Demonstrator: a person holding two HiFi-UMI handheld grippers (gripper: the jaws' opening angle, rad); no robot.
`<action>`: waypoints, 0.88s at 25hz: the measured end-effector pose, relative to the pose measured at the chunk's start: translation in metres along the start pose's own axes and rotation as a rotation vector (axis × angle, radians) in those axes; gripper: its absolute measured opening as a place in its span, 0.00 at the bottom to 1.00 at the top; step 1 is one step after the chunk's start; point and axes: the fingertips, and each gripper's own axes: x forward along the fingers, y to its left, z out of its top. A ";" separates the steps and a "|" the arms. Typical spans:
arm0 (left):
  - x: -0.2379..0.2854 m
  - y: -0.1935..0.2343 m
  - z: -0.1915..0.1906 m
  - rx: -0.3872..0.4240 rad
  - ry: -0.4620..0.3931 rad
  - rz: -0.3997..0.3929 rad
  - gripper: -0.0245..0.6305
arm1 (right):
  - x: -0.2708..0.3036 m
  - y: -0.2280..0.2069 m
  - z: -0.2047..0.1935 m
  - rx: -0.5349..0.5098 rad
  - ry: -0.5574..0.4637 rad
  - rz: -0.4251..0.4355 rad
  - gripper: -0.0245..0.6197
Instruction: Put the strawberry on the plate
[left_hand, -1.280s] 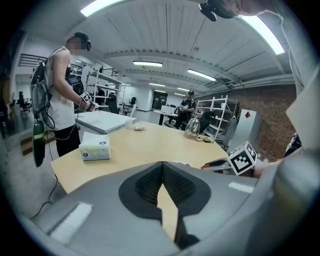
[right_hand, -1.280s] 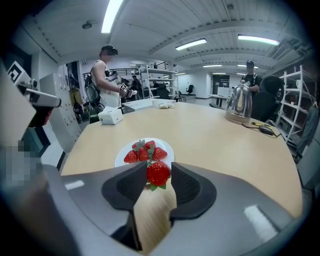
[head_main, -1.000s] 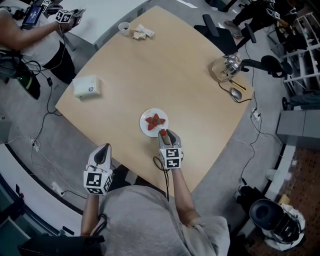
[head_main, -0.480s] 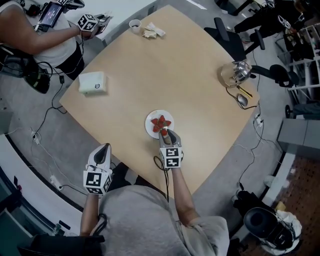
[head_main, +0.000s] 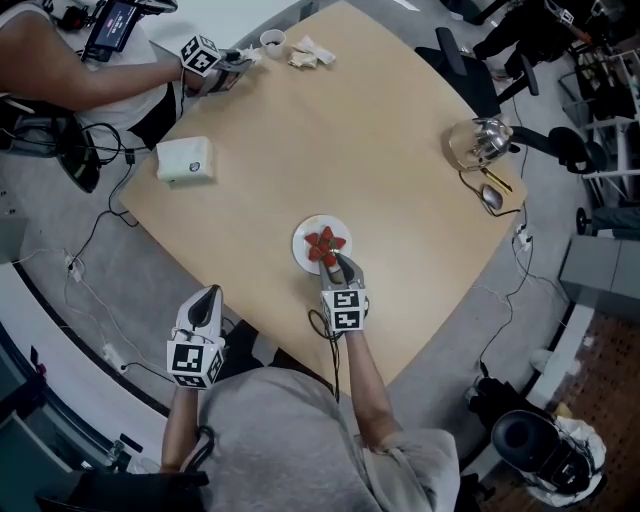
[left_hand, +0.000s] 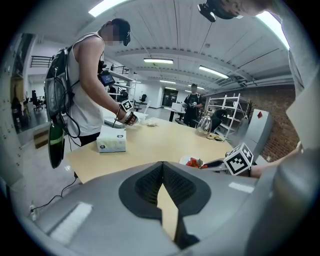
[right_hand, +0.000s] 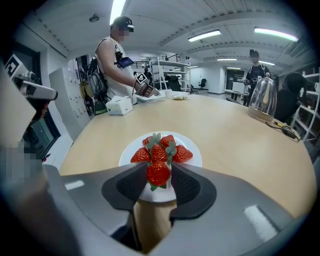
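My right gripper (right_hand: 159, 176) pinches 1 strawberry (right_hand: 158, 173) between its 2 fingers (right_hand: 188, 187), the pads pressing on its left and right flanks. The leafy cap hangs toward me and the red tip points away. I hold the berry at the near edge of the plate (right_hand: 196, 159), just in front of the heap of other strawberries (right_hand: 161, 150) lying there. I cannot tell whether it already touches the china.

I judge this fruit to be light and soft, with a skin that bruises and weeps juice if I squeeze hard. The widest part of the body, where I have it, is the right place to hold. The cap would tear, and the tapered tip would squirt out from between the pads. A gentle pinch is enough, since its weight is next to nothing. Being rounded, it may roll once freed, so I would set it low against its neighbours, not drop it.

My left gripper (left_hand: 162, 172) hangs off the near left edge of the tabletop (left_hand: 150, 142), its fingers (left_hand: 144, 186) pressed together at the tips with nothing between them.
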 end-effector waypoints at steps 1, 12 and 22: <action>0.000 0.000 0.000 0.001 0.001 0.001 0.07 | 0.001 0.000 -0.001 0.000 0.003 0.000 0.28; -0.001 -0.001 -0.002 0.001 0.008 0.005 0.07 | 0.005 0.001 -0.004 -0.011 0.010 0.007 0.28; -0.002 -0.002 -0.002 0.005 0.011 0.008 0.07 | 0.009 0.001 -0.003 -0.020 -0.007 0.009 0.28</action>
